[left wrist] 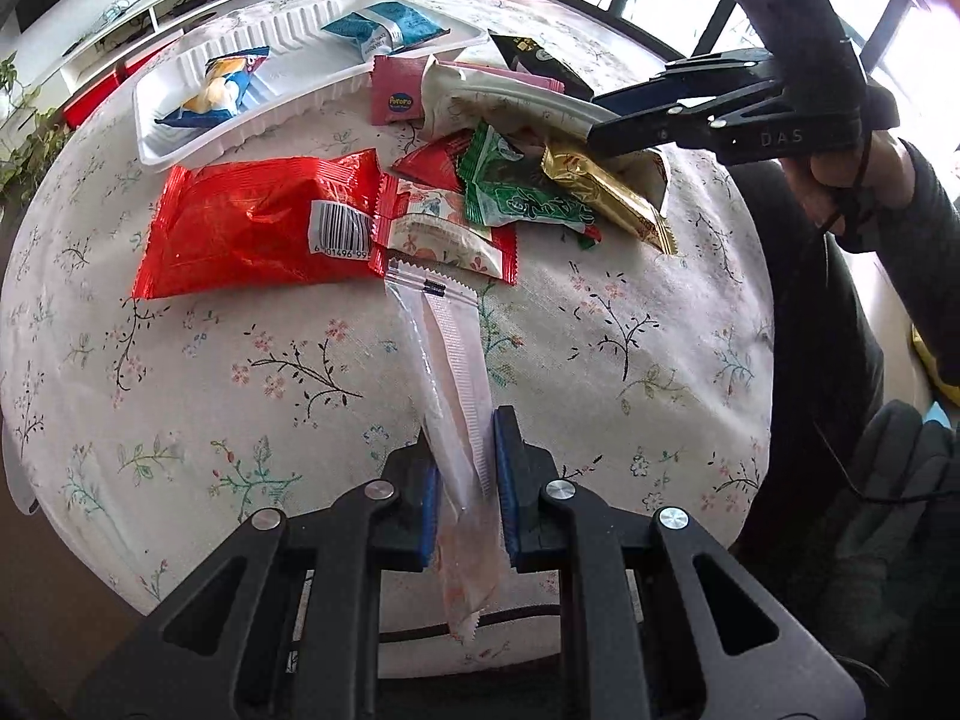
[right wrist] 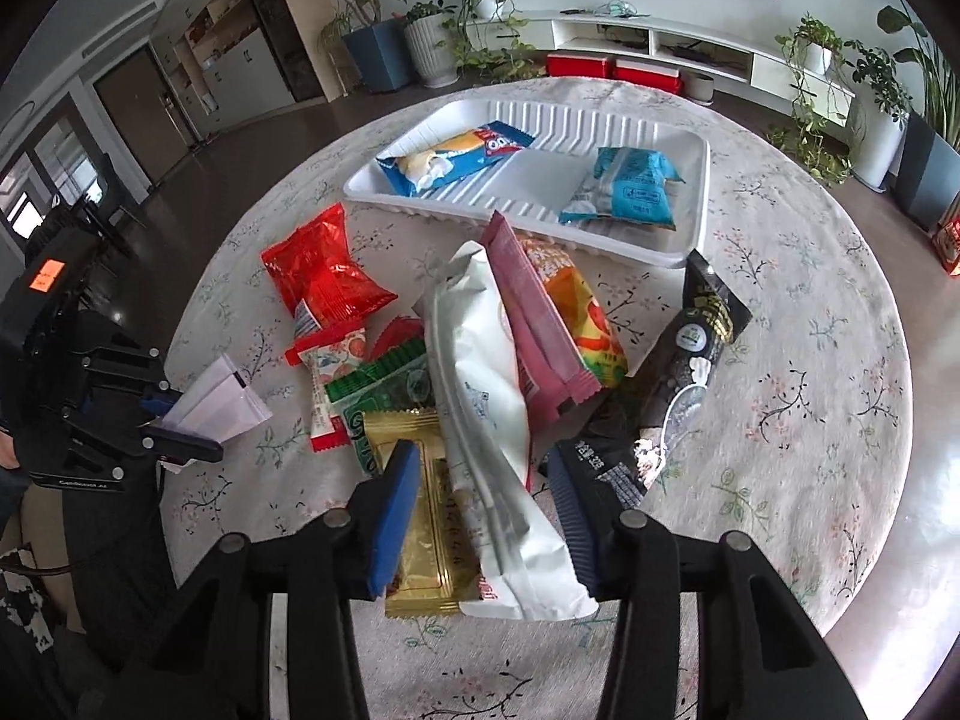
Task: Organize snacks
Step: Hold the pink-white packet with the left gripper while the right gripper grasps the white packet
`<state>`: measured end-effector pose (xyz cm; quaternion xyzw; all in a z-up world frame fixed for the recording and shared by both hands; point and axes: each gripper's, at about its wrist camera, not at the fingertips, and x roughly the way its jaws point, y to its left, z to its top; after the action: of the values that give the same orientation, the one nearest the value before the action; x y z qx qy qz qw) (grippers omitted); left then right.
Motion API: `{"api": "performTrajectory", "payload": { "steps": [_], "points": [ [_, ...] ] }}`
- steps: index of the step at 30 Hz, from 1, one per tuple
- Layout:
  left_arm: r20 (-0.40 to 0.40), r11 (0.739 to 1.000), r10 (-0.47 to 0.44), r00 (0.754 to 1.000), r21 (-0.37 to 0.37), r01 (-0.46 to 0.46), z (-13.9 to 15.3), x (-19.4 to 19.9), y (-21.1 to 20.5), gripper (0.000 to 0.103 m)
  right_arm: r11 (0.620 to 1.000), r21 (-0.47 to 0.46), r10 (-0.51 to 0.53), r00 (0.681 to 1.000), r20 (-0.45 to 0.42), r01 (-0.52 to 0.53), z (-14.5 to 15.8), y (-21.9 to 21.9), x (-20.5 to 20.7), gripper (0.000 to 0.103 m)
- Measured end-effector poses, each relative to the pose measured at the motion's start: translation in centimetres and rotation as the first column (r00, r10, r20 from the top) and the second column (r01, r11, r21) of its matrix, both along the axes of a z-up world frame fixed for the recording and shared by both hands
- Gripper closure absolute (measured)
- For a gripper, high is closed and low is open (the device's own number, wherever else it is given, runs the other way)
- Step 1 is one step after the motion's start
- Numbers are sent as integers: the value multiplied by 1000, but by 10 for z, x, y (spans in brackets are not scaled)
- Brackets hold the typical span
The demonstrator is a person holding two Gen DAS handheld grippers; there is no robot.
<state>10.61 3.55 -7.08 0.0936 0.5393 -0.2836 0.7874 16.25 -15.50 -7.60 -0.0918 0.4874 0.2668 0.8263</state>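
Note:
My left gripper (left wrist: 465, 456) is shut on a long clear-and-white sachet (left wrist: 447, 360) and holds it above the table; it also shows in the right wrist view (right wrist: 219, 399). My right gripper (right wrist: 480, 474) is open, its jaws either side of a long white packet (right wrist: 480, 396) lying on the snack pile; whether they touch it I cannot tell. The pile holds a red bag (left wrist: 252, 222), a green packet (left wrist: 516, 189), a gold bar (right wrist: 420, 516), a pink packet (right wrist: 534, 324) and a black packet (right wrist: 690, 348). A white tray (right wrist: 696, 180) holds two blue packets (right wrist: 456, 156) (right wrist: 630, 189).
The round table with a floral cloth (left wrist: 240, 396) fills both views. Potted plants (right wrist: 432, 42) and a low white shelf (right wrist: 660, 42) stand beyond the far edge. A red box (right wrist: 948, 240) sits at the table's right edge.

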Motion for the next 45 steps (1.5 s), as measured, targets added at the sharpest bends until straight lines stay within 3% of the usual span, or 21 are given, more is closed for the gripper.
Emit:
{"api": "performTrajectory", "payload": {
  "steps": [4,11,20,28,39,43,45],
  "points": [
    [5,999,26,1000,-29,-26,1,1,4,89,997,-68,24,1000,-9,-24,-9,7,2,61],
    [5,999,30,1000,-42,-30,1,3,5,89,997,-66,33,999,-30,-35,-10,6,4,73],
    [16,996,50,999,-78,-48,3,3,4,89,1000,19,4,999,-44,-4,-4,2,1,87],
    [23,993,70,997,-97,-67,4,4,7,89,999,52,-14,1000,-27,15,1,1,-3,89],
    [30,988,97,995,-121,-92,7,5,12,89,979,197,-52,999,4,50,19,-11,-13,91],
    [27,989,92,995,-119,-88,6,5,11,89,981,190,-46,999,-8,47,15,-9,-13,92],
    [26,989,91,995,-120,-88,6,5,11,89,992,128,-6,1000,-27,9,8,-2,-14,92]
  ]
}}
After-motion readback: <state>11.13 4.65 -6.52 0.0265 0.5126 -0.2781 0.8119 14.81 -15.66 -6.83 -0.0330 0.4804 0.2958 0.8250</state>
